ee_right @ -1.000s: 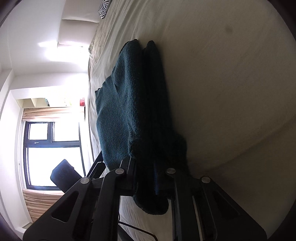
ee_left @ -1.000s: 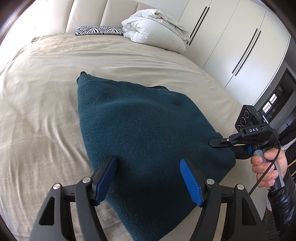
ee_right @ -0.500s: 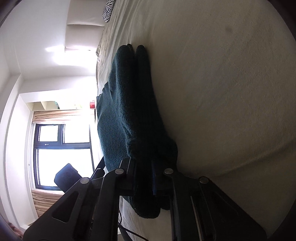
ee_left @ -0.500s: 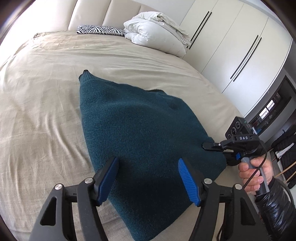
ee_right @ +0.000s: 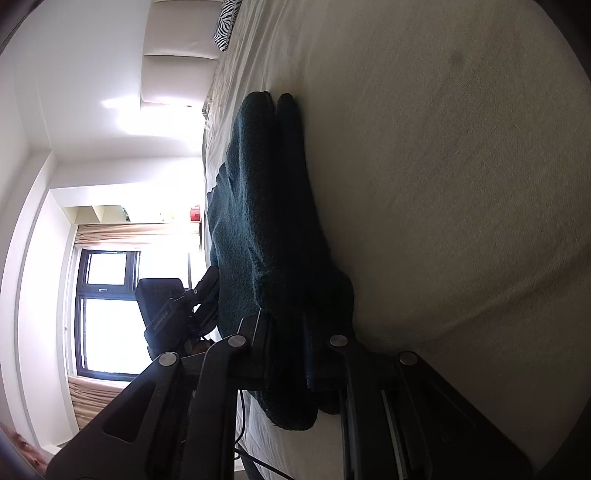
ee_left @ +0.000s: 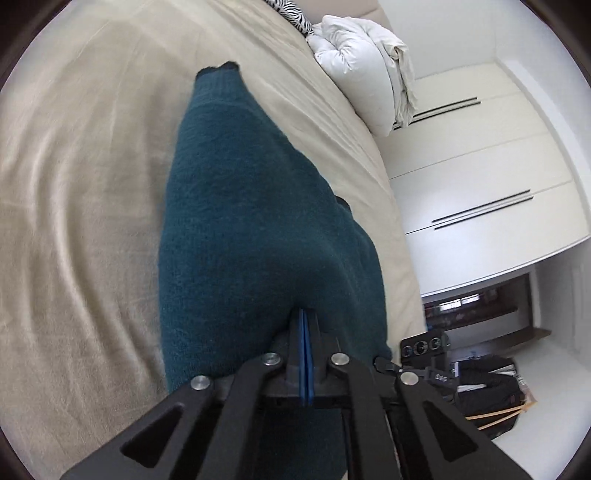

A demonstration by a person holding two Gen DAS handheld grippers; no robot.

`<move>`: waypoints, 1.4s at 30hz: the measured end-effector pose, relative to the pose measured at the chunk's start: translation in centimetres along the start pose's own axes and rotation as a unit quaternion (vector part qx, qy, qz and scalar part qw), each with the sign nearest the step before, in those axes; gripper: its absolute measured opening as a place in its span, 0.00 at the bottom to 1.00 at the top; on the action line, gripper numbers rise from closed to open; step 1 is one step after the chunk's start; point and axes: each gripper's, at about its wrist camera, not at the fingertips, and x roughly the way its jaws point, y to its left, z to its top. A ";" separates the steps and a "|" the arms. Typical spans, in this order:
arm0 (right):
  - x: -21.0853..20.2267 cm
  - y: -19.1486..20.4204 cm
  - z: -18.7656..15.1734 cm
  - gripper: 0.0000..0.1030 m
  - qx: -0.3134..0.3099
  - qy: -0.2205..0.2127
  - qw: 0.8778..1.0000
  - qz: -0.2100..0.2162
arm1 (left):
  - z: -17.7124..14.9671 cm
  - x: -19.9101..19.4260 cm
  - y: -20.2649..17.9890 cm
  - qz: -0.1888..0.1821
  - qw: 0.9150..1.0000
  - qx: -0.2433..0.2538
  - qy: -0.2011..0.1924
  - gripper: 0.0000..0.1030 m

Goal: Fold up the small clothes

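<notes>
A dark teal knitted sweater [ee_left: 251, 229] lies folded on the beige bed [ee_left: 81, 206]. My left gripper [ee_left: 306, 325] is shut, its blue pads pressed together at the sweater's near edge, with the knit bunched around the tips. My right gripper [ee_right: 291, 332] is shut on the sweater's [ee_right: 266, 206] near corner, where thick folded layers sit between the jaws. The right gripper also shows in the left wrist view [ee_left: 424, 354], at the sweater's right corner. The left gripper shows in the right wrist view [ee_right: 192, 299], at the sweater's far edge.
A white folded duvet [ee_left: 369, 74] and a zebra-print pillow [ee_left: 291, 14] lie at the head of the bed. White wardrobe doors [ee_left: 480, 177] stand along the right. A bright window [ee_right: 107, 314] is behind the left gripper.
My left gripper has tilted, dropped to the sweater's near edge and shut there. My right gripper keeps its hold on the corner.
</notes>
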 end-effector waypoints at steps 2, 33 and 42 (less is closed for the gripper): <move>-0.2 -0.1 -0.2 0.09 -0.005 -0.004 1.000 0.002 | 0.0 -0.3 0.5 -0.015 1.000 -0.015 -0.001 0.06; -4.0 6.9 -5.3 0.18 -0.088 -0.064 0.994 0.002 | -8.4 -2.4 -2.4 -0.017 0.999 0.039 0.015 0.47; -1.3 2.3 -4.7 0.25 -0.036 -0.039 0.998 -0.035 | -9.3 -3.8 -1.4 -0.029 0.999 0.036 0.016 0.49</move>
